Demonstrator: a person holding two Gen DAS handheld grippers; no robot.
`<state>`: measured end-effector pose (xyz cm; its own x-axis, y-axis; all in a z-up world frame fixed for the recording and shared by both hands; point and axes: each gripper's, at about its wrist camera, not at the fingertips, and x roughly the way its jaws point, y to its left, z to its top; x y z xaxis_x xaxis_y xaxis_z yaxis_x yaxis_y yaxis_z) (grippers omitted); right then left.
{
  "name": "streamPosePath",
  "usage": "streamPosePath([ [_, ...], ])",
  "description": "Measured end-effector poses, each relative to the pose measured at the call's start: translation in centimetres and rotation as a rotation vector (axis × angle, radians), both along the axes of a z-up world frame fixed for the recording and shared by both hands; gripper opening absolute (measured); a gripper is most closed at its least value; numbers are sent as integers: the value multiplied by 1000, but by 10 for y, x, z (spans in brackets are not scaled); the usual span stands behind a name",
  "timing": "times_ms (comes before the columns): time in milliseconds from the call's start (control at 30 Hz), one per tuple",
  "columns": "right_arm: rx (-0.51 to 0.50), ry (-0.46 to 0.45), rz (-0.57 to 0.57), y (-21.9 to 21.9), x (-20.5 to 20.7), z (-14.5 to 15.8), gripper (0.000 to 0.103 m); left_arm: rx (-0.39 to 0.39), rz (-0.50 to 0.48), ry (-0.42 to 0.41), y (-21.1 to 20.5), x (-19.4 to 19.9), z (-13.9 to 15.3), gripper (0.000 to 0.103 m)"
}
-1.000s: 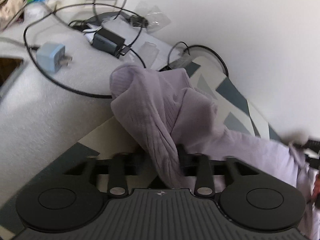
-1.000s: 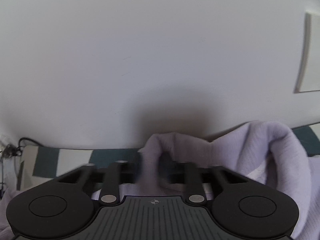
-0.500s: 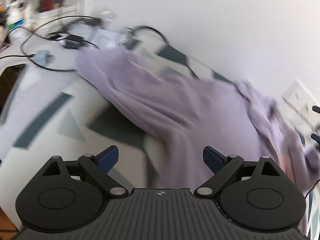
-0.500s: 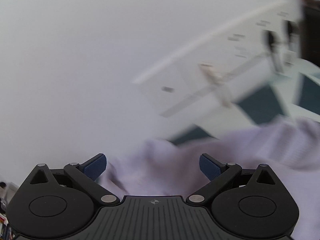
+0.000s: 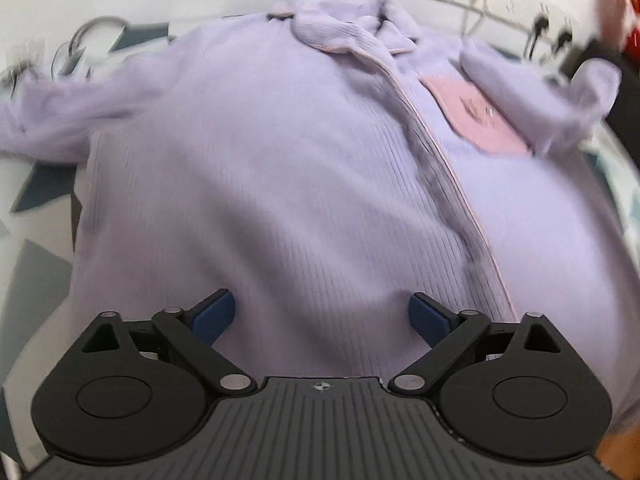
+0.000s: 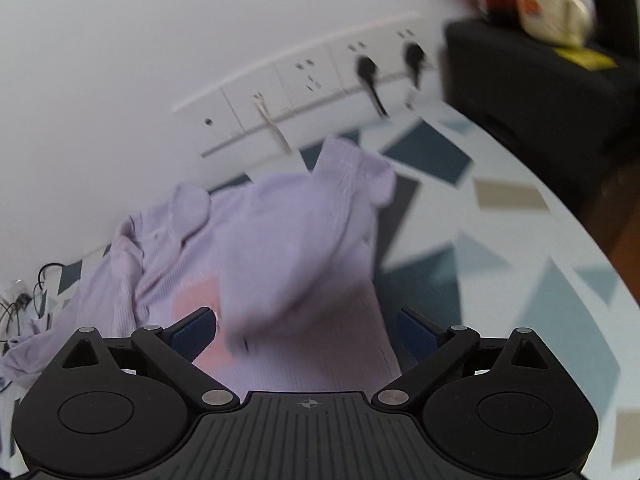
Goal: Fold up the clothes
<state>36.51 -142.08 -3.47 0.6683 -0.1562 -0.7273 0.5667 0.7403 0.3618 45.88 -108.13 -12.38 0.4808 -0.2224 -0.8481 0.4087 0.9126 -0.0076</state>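
A lilac ribbed shirt (image 5: 280, 168) lies spread front-up on a surface (image 6: 520, 248) patterned with white, teal and grey shapes, its collar (image 5: 340, 28) toward 12 o'clock in the left wrist view and close to the white wall. A pink-edged front opening (image 5: 448, 152) runs from the collar toward 5 o'clock, with a pink chest pocket (image 5: 476, 114) just beside it at 2 o'clock. One sleeve (image 5: 60, 108) trails off toward 9 o'clock; the other sleeve (image 5: 560, 92) is bunched at 2 o'clock. The left gripper (image 5: 322, 316) hangs over the lower body of the shirt with its jaws wide apart and nothing between them. The right gripper (image 6: 306, 332) likewise has its jaws wide and empty, above the shirt's pocket side, where the bunched sleeve lies folded over the body. In the right wrist view a row of wall sockets (image 6: 312, 80) with two black plugs (image 6: 368, 70) sits at 12 o'clock, and a black box (image 6: 540, 84) stands at 2 o'clock. Dark cables (image 6: 24, 300) lie at 9 o'clock, beyond the shirt.
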Motion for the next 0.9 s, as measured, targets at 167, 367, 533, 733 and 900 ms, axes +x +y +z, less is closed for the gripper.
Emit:
streamPosePath([
  [167, -35, -4, -2, 0, -21, 5, 95, -15, 87, -38, -5, -9, -7, 103],
  [367, 43, -22, -29, -23, -16, -20, 95, 2, 97, -27, -8, -8, -5, 103],
  [533, 324, -153, -83, -65, -3, -68, 95, 15, 169, -18, -13, -11, -5, 103],
  [733, 508, -239, -204, -107, 16, -110, 89, 55, 297, 49, -22, -6, -1, 103],
  [900, 617, -305, -207, -139, 32, -123, 49, 50, 379, 67, -22, -8, -1, 103],
])
